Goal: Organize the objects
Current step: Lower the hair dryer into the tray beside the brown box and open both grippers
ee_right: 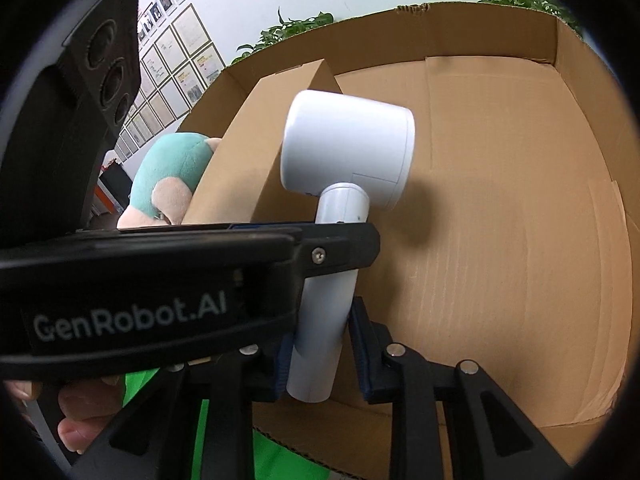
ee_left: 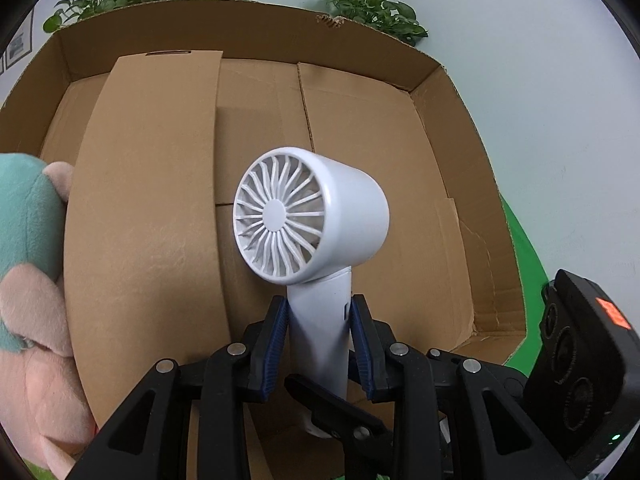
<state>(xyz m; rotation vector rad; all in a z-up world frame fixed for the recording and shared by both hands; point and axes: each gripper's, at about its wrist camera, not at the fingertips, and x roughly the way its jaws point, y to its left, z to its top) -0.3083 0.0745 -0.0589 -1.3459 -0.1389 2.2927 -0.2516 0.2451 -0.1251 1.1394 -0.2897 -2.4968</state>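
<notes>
Left claw point(ee_left: 319, 336) and right claw point(ee_right: 322, 350) both grip handheld fan point(ee_left: 312, 216) handle, over cardboard box point(ee_left: 440, 92); right half free, plush toy point(ee_left: 28, 280) beyond divider point(ee_left: 148, 208).

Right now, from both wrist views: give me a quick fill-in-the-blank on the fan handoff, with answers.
1. The white handheld fan is held over an open ____ box.
2. The left gripper grips the fan by its ____.
3. In the right wrist view, the right gripper brackets the handle ____ the left gripper.
4. The plush toy beside the cardboard divider is pink and ____.

Answers: cardboard; handle; below; green
</notes>
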